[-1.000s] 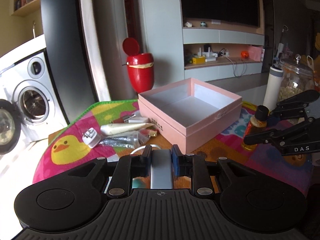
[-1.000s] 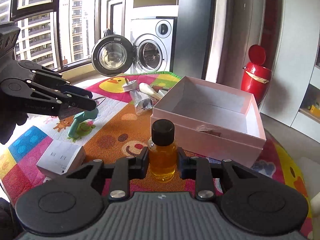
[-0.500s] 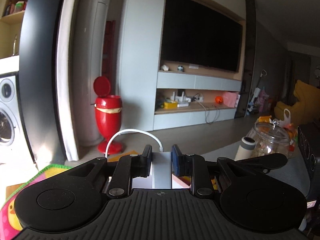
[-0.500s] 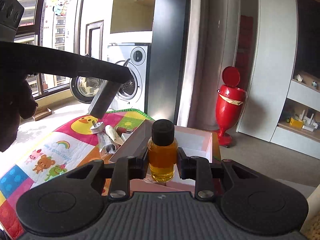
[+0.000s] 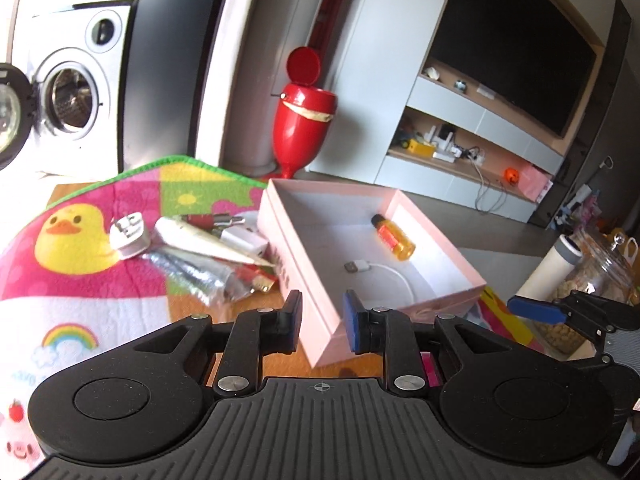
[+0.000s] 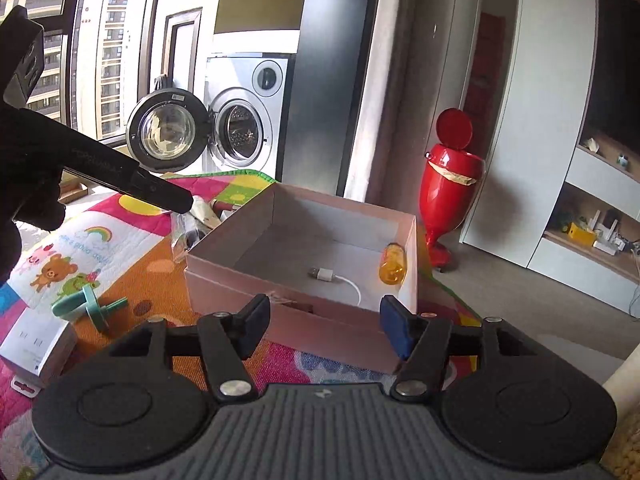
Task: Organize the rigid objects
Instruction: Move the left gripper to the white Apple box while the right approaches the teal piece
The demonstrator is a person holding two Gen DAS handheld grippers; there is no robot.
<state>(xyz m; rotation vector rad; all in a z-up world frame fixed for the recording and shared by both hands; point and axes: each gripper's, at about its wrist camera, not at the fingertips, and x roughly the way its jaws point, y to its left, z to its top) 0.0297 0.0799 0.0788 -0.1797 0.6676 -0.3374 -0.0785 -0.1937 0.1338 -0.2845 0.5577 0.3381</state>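
Right now my right gripper (image 6: 325,316) hangs just short of the pink box (image 6: 224,248), its jaws opening with nothing between them. My left gripper (image 5: 324,322) stands narrow and just as empty over the box's near corner. Inside, the amber bottle (image 6: 392,264) lies on its side against the far wall, beside a white USB cable (image 6: 326,274). I'd call this an early start. On the play mat (image 5: 80,308), a white carton (image 6: 36,344) and a teal plastic piece (image 6: 86,308) wait near me. Further off lie a white plug (image 5: 128,234), a white tube (image 5: 208,242) and foil packets (image 5: 192,276).
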